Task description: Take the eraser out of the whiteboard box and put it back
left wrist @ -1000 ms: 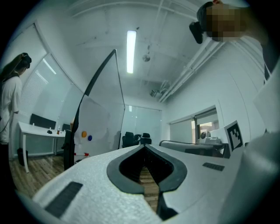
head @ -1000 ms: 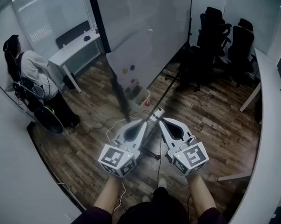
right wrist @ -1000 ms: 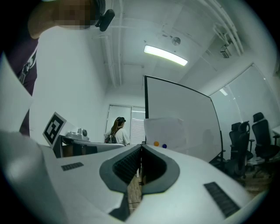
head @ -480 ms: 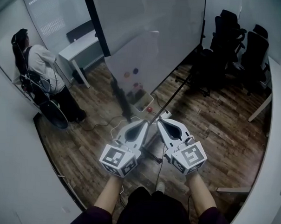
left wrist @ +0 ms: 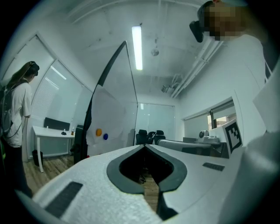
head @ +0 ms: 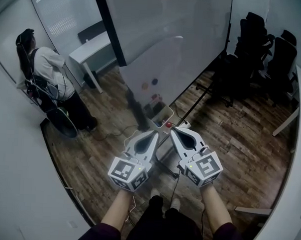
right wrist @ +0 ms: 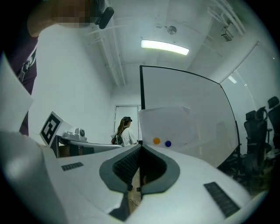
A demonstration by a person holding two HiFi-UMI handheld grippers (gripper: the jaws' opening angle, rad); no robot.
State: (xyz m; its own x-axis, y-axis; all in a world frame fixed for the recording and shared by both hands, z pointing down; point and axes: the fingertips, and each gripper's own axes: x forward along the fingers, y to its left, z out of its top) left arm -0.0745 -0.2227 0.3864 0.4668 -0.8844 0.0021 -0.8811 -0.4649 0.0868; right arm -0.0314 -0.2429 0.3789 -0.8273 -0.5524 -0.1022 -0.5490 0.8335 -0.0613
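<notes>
A whiteboard [head: 166, 38] stands on a wheeled frame in the middle of the room, and a smaller white panel [head: 152, 72] with an orange and a blue magnet leans in front of it. At its foot hangs the open whiteboard box [head: 167, 112], holding small coloured items; I cannot make out the eraser among them. A red item [head: 168, 124] shows at the box's near edge. My left gripper [head: 155, 133] and right gripper [head: 172, 129] are held side by side just short of the box, both shut and empty. The left gripper view has the panel [left wrist: 111, 122] ahead, and the right gripper view has it [right wrist: 175, 124] too.
A person [head: 48, 68] stands at the left beside a white desk [head: 91, 47]. Black office chairs [head: 258, 47] crowd the back right. Cables [head: 115, 135] trail over the wooden floor near the stand's legs. A white table edge [head: 290, 118] runs along the right.
Both grippers have come forward toward the whiteboard, staying shut and side by side. The board and its box now sit nearer and larger in the head view.
</notes>
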